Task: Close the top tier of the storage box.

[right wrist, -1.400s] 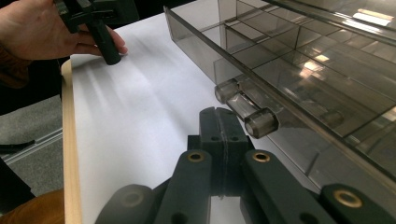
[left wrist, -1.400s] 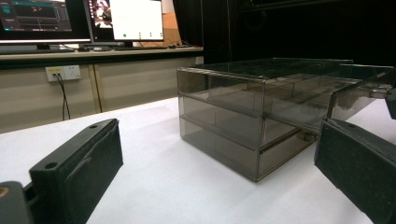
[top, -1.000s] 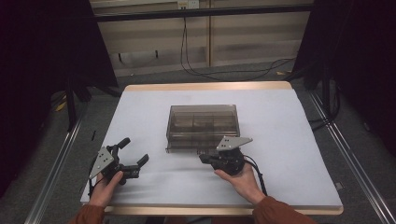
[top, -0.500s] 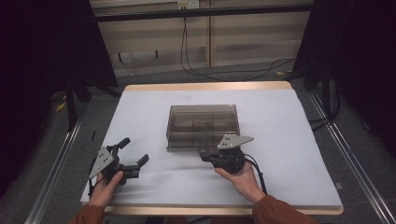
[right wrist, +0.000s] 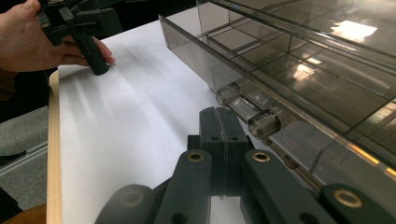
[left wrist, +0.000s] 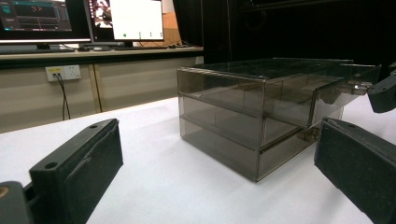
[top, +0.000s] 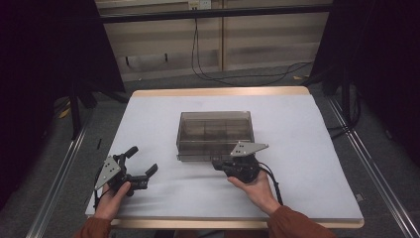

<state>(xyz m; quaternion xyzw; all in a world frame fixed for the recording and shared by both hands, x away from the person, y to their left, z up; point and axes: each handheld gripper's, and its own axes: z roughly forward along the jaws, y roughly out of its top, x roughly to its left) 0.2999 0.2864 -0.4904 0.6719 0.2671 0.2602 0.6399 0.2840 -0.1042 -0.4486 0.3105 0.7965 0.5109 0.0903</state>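
A smoky clear drawer box [top: 215, 131] stands mid-table, with two drawers stacked in the left gripper view [left wrist: 243, 112]. Its upper drawer [left wrist: 327, 95] sticks out a little at the front. My right gripper [top: 217, 163] lies low on the table at the box's front, its jaws shut together with nothing between them. In the right gripper view its tip [right wrist: 223, 126] sits just beside the clear drawer handle [right wrist: 247, 114], apart from it. My left gripper [top: 142, 159] rests at the front left, open and empty; the box shows between its pads [left wrist: 79, 168].
The white table top [top: 307, 148] has free room on all sides of the box. Its wooden front edge [right wrist: 52, 154] runs close to both hands. Monitors and a wall socket [left wrist: 63, 72] stand beyond the table's far side.
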